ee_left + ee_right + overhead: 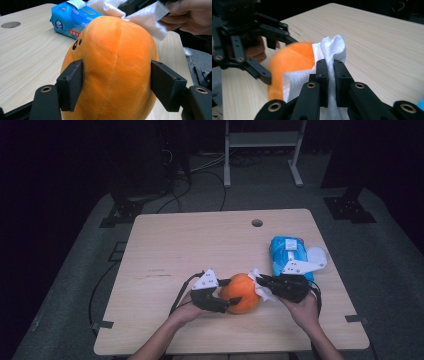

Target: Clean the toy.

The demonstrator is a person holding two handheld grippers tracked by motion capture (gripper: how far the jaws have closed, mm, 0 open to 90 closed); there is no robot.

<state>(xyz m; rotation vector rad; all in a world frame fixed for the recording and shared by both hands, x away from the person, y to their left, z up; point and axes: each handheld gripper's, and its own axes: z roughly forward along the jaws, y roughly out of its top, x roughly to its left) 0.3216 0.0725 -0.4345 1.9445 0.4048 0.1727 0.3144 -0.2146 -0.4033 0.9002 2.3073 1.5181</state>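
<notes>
Left gripper (117, 85): jaws clamped on the flanks of the orange plush toy (112, 70), steadying it on the bench (175, 245); right gripper (331, 75): jaws together on a white tissue (335, 47) pressed against the toy's far side; step in hand is probably wiping; next, draw the tissue across the plush, grip held firm.
</notes>
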